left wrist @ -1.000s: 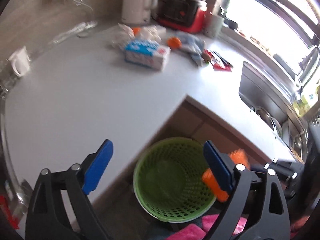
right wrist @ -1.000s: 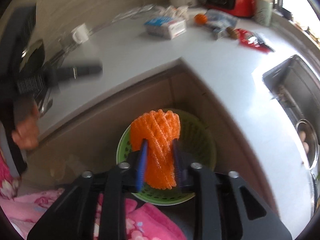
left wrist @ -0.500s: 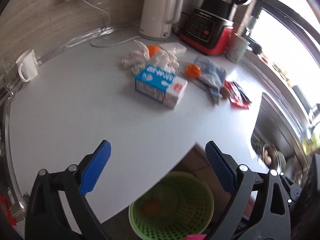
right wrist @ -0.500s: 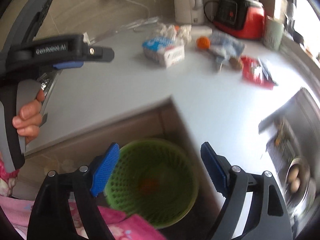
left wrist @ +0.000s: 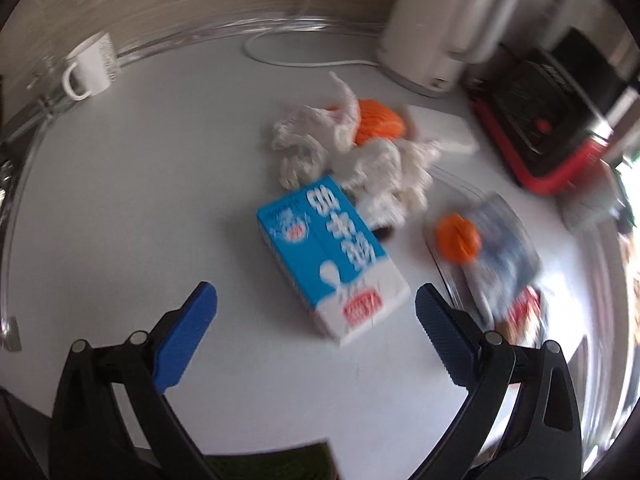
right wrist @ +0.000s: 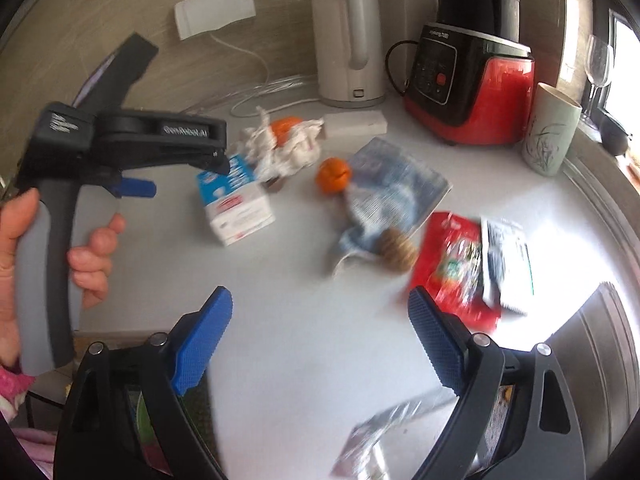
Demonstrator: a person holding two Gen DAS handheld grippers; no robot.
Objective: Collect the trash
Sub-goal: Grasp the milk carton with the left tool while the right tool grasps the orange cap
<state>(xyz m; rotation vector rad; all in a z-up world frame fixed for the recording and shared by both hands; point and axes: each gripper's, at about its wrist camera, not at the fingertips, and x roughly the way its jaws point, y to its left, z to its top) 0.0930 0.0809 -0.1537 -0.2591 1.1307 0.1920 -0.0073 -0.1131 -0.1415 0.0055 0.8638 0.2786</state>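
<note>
Both grippers have swung up from the green basket to the white counter (left wrist: 120, 208). Left gripper (left wrist: 316, 304) and right gripper (right wrist: 320, 312) gape wide, holding nothing. Boxy blue-white carton (left wrist: 332, 256) lies flat just ahead of the left one, crumpled white tissue (left wrist: 360, 160) touching its far end. Glossy red wrapper (right wrist: 456, 268) sits near the sink edge; bare counter lies in front of the right gripper.

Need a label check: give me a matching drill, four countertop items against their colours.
Items:
1. carton
2. kettle
3. blender base
4. mug

Colours:
A. red and black
B. blue and white
C. white, with a handle loop
D. cream, tall

Pairs: 1-B, 2-D, 3-A, 4-C
</note>
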